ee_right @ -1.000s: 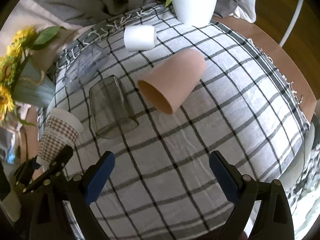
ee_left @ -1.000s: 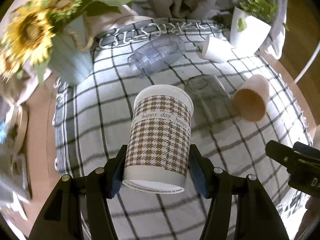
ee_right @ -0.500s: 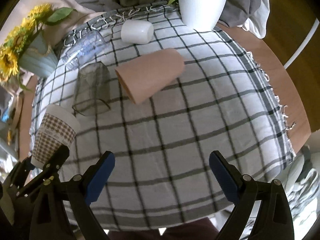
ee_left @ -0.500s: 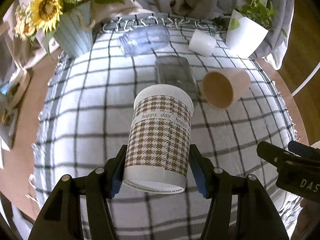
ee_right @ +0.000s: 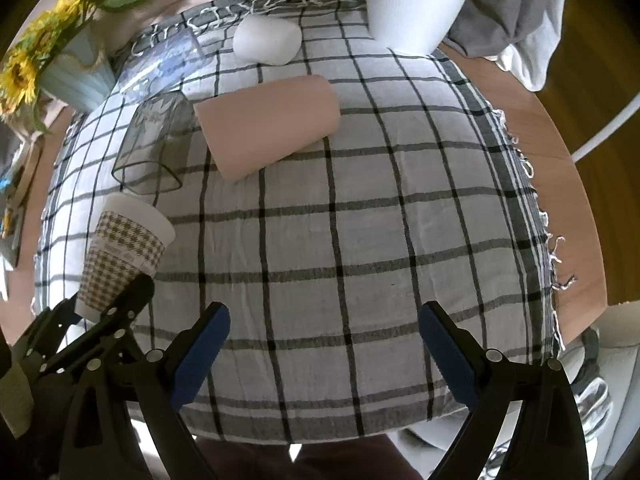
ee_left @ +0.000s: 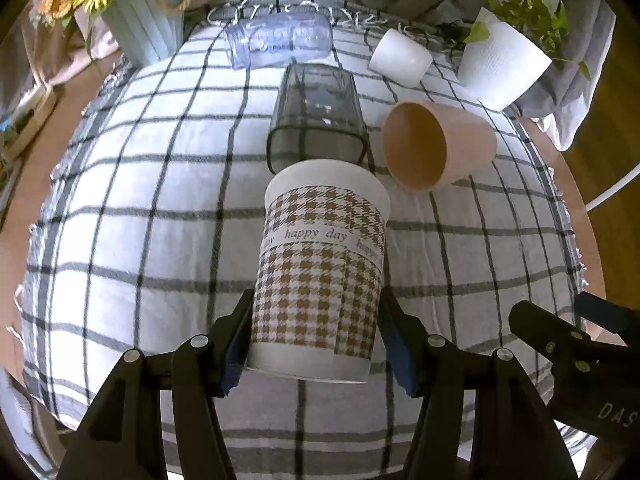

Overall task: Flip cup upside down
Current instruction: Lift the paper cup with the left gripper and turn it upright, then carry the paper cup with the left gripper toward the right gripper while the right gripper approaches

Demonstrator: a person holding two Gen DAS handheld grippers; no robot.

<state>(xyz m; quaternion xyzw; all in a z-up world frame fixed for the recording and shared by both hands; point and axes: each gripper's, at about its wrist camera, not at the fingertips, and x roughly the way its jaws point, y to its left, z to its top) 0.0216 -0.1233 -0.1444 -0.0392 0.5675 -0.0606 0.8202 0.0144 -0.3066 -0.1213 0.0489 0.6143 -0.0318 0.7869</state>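
Note:
My left gripper is shut on a paper cup with a brown houndstooth sleeve reading "happy day". It grips the narrow base, and the wide white rim points away from the camera. The cup is held above the checked tablecloth. In the right wrist view the same cup shows at the left with the left gripper's fingers around its base. My right gripper is open and empty above the cloth's near edge.
A smoky glass tumbler, a pink cup, a white cup and a clear ribbed bottle lie on their sides at the back. A sunflower vase stands back left, a white plant pot back right.
The left gripper has swung with the paper cup from the table's left side toward its middle. The right gripper has pulled back toward the near edge. Both grips are unchanged.

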